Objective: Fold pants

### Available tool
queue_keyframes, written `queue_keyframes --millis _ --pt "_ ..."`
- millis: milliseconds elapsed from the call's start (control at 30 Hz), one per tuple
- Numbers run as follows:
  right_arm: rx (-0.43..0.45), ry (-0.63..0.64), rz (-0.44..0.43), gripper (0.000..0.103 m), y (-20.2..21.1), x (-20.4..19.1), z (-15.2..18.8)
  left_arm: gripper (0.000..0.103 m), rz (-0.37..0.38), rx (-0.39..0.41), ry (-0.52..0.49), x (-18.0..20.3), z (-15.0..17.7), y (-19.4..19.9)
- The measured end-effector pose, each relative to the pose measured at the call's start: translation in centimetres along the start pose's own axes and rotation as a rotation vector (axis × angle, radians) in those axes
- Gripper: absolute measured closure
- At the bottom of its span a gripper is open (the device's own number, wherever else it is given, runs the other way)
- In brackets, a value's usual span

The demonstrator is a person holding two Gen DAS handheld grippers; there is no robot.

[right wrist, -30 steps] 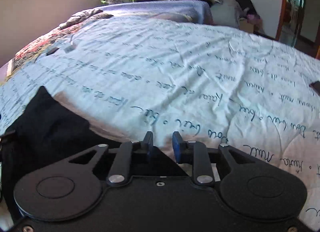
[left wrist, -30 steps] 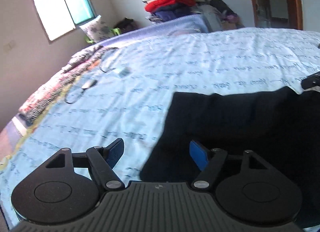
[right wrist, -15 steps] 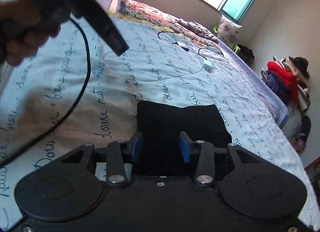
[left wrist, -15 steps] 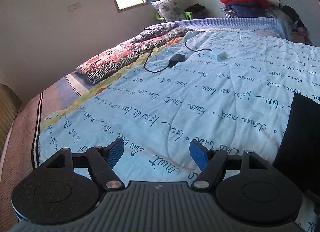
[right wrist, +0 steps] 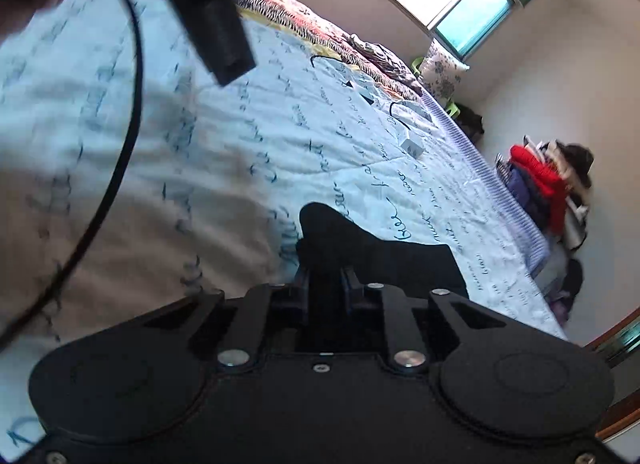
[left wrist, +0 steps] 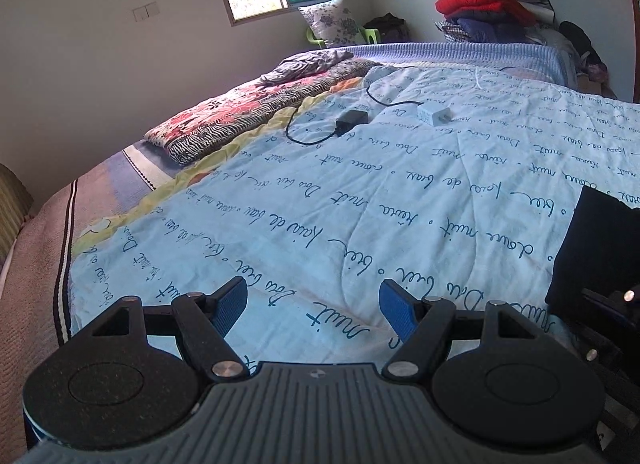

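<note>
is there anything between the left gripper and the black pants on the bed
Nothing visible. The left gripper is open over bare quilt; the black pants lie off to its right. The right gripper has just closed on them there.

Pants [right wrist: 384, 260]: black cloth, matt, no sheen. Quilt [left wrist: 360, 200]: soft stitched cloth, matt, lightly puckered, printed script. Blanket [left wrist: 256, 116] at the bed's edge: woven cloth, floral and zebra print. Left gripper [left wrist: 312, 306]: matt black plastic arms, finely speckled round caps, shiny metal pivot pins, ribbed grey plastic body; blue pads [left wrist: 396, 312] finely ribbed, rubbery-looking. Right gripper [right wrist: 326, 284]: same matt black plastic, bright metal pins. Charger [left wrist: 433, 115]: smooth white plastic. Cable [left wrist: 308, 136]: smooth black sheath.
</note>
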State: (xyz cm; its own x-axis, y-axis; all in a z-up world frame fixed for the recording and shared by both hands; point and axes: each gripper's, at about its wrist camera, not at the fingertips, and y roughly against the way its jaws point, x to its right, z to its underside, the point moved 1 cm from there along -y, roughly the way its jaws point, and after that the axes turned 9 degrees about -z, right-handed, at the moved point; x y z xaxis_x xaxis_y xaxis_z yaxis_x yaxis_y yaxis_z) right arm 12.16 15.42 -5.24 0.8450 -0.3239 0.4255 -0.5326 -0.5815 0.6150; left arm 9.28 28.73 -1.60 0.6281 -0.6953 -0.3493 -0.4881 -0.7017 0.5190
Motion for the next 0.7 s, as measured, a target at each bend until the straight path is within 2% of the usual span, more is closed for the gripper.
queue_keyframes --millis 67,133,200,233,267,333,433,500,533,633,700 --pt "-0.05 0.003 -0.038 0.084 -1.3 -0.2 -0.2 0.027 0.01 0.004 -0.001 0.4 -0.4 0.4" --pt "-0.003 -0.046 -0.046 0.079 -0.1 0.4 0.5 0.027 0.034 0.024 -0.002 0.9 -0.9 1.4" --pt "0.065 -0.183 -0.126 0.079 3.7 2.5 1.8 0.026 0.059 0.058 -0.008 1.5 -1.3 2.6" --pt "0.101 -0.248 -0.137 0.079 5.8 3.7 2.7 0.026 0.079 0.078 -0.022 2.1 -1.5 3.4" --pt "0.127 -0.309 -0.12 0.079 8.0 5.0 4.1 0.026 0.104 0.094 -0.042 2.9 -1.7 4.1" --pt "0.131 -0.396 -0.023 0.08 11.4 8.1 7.5 0.025 0.19 0.132 -0.102 5.2 -2.0 5.7" --pt "0.028 -0.518 0.111 0.079 13.6 13.1 13.2 0.022 0.346 0.181 -0.208 9.8 -2.2 8.3" --pt "-0.048 -0.614 0.094 0.076 13.0 16.5 16.6 0.019 0.448 0.21 -0.27 13.5 -2.3 9.8" --pt "-0.043 -0.654 0.079 0.076 12.8 17.5 17.6 0.019 0.473 0.218 -0.299 15.4 -2.2 10.2" --pt "-0.031 -0.782 -0.024 0.076 10.1 19.5 19.6 0.02 0.485 0.241 -0.396 21.4 -2.1 10.0" --pt "-0.086 -0.814 -0.016 0.077 6.9 19.3 20.5 0.02 0.425 0.212 -0.449 24.7 -2.2 8.1"
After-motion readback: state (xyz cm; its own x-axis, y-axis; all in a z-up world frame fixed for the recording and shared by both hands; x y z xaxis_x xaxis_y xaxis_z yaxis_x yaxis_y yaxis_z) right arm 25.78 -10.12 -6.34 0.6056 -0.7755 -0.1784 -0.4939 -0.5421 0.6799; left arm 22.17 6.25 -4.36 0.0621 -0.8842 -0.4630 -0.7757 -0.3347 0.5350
